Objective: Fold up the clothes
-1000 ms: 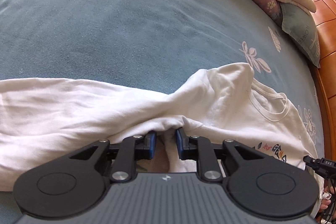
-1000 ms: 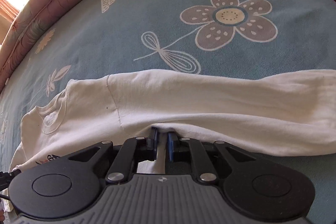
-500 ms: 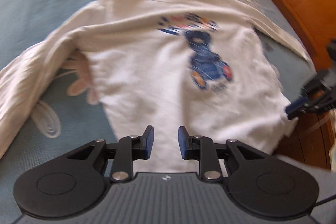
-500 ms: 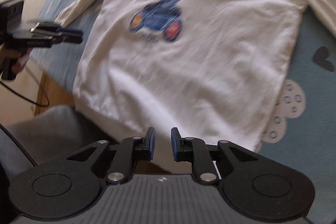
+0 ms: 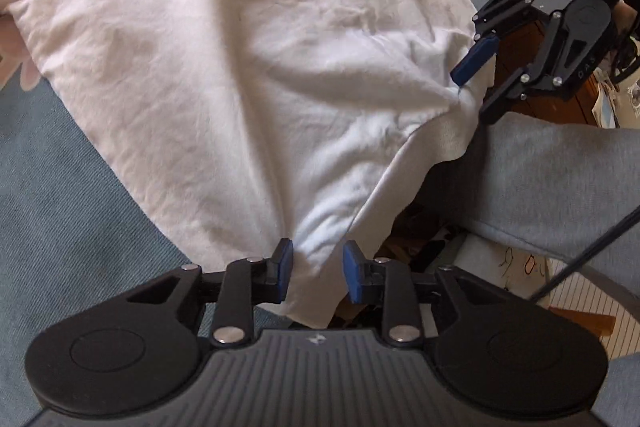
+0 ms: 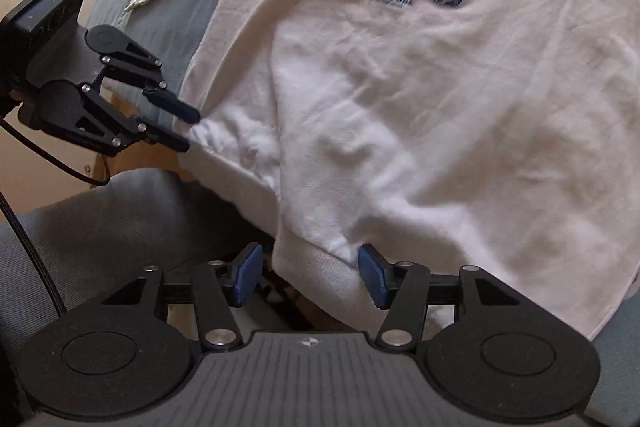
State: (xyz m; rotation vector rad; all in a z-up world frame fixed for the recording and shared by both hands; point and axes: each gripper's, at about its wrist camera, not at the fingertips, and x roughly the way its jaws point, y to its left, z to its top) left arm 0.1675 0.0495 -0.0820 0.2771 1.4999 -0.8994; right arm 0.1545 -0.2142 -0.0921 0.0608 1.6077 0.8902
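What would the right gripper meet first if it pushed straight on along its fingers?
Most likely the white shirt's ribbed hem, already between the right gripper's opening jaws; the bed probably lies beneath.

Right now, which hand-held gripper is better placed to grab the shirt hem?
Roughly even, slight edge left: the left hand-held gripper straddles a bottom corner of the shirt, jaws narrower. The right hand-held gripper also brackets the hem, jaws wider, both opening.
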